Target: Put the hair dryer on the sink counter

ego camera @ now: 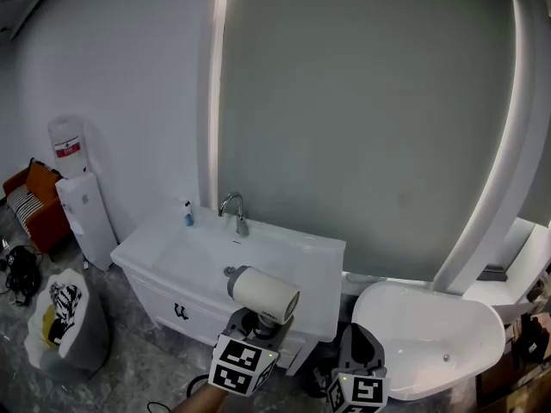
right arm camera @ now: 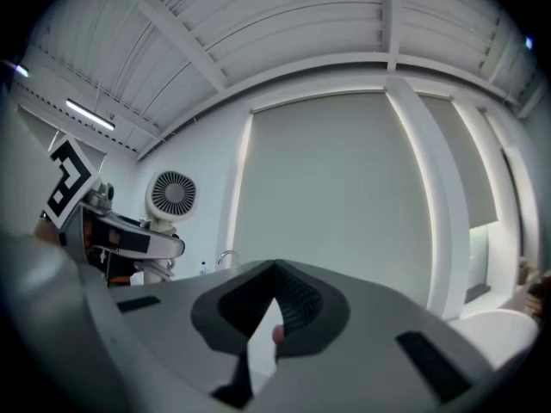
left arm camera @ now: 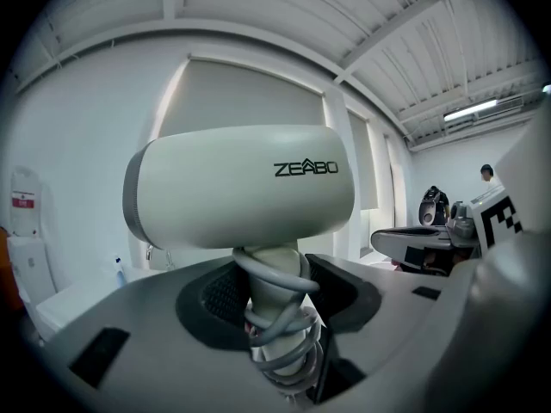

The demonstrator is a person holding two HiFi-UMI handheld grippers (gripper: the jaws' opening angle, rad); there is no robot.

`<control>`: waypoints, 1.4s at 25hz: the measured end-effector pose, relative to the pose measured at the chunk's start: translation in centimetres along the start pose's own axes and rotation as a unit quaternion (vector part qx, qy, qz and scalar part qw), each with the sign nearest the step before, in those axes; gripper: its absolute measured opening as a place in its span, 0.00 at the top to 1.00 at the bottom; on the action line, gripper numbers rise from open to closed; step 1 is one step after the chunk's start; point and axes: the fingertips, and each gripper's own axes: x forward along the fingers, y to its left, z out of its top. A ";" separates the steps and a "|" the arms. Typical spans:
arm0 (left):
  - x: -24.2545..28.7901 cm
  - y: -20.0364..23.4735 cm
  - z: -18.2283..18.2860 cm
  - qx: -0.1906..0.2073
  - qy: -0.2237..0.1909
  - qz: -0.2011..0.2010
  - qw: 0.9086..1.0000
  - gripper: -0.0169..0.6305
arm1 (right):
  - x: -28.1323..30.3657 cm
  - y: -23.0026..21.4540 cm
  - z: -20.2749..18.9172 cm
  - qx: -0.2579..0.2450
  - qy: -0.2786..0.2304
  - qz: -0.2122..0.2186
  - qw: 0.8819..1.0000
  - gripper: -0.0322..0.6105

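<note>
Two tongs are showing at the bottom of the frame in the head view. My left tongs are gripping the cord-wrapped handle of the hair dryer, jaws fairly wide around it. The dryer is hanging in the air at the near edge of the sink table, not yet resting on it. My right tongs are closed on nothing, low and to the right.

I am judging the loose cord coils to be the risk: the handle may be sliding or twisting in them, tipping the heavy barrel. Letting go too near the edge or the basin could roll it off. My left hand is pointing almost level, dipping slightly, barrel lying crosswise above the jaws.
</note>
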 end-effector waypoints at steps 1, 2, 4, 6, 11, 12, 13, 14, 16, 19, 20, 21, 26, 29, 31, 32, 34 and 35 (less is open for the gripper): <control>0.0 0.0 -0.1 -0.002 0.001 0.000 1.000 0.67 | 0.0 -0.1 0.0 0.002 -0.002 0.002 1.000 0.92; 0.1 -0.1 -0.1 -0.003 0.002 0.001 1.000 0.67 | -0.1 -0.2 0.0 0.005 -0.004 0.003 1.000 0.92; 0.1 -0.5 0.1 -0.002 0.002 0.001 1.000 0.67 | -0.3 -0.5 0.0 0.007 -0.005 0.005 1.000 0.92; 0.3 -0.9 0.2 -0.001 0.002 0.001 1.000 0.67 | -0.3 -0.7 0.0 0.003 -0.004 0.007 1.000 0.92; 1.0 -2.2 0.2 0.001 0.003 0.008 1.000 0.67 | -0.3 -1.9 -0.2 0.004 -0.005 0.015 1.000 0.92; 1.2 -2.5 0.2 0.000 0.004 0.010 1.000 0.67 | -0.4 -2.2 -0.2 0.005 -0.006 0.017 1.000 0.92; 1.4 -2.7 0.2 -0.002 0.005 0.013 1.000 0.67 | -0.4 -2.5 -0.1 0.007 -0.006 0.019 1.000 0.92; 1.6 -3.0 0.2 -0.003 0.005 0.015 1.000 0.67 | -0.4 -2.9 -0.2 0.008 -0.006 0.022 1.000 0.92; 1.9 -3.6 0.2 -0.003 0.004 0.022 1.000 0.67 | -0.6 -3.5 -0.3 0.009 -0.007 0.029 1.000 0.92; 2.5 -4.5 0.3 -0.004 0.002 0.029 1.000 0.67 | -0.6 -4.7 -0.7 0.005 -0.006 0.037 0.999 0.92; 2.7 -4.8 0.3 -0.004 0.002 0.030 1.000 0.67 | -0.6 -5.1 -0.9 0.003 -0.005 0.040 0.999 0.92; 2.9 -5.0 0.3 -0.004 0.002 0.032 0.999 0.67 | -0.6 -5.4 -1.1 0.002 -0.004 0.042 0.999 0.92; 3.8 -5.1 -0.2 -0.005 0.006 0.044 0.999 0.67 | -0.3 -6.4 -1.5 -0.006 -0.004 0.043 0.999 0.92; 4.5 -4.9 -0.4 -0.009 0.007 0.044 0.999 0.67 | 0.4 -6.7 -1.8 -0.002 -0.003 0.047 0.999 0.92; 5.2 -4.5 -0.3 -0.011 0.006 0.043 0.999 0.67 | 1.2 -6.9 -2.1 0.002 -0.001 0.049 0.999 0.92; 5.7 -4.3 -0.3 -0.011 0.006 0.043 0.999 0.67 | 1.8 -7.0 -2.2 0.004 0.000 0.048 0.999 0.92; 6.7 -3.7 -0.2 -0.009 0.006 0.040 0.999 0.67 | 2.9 -7.4 -2.4 0.009 0.002 0.046 0.999 0.92; 7.2 -3.3 -0.1 -0.007 0.006 0.039 0.999 0.67 | 3.6 -7.5 -2.5 0.010 0.002 0.044 0.999 0.92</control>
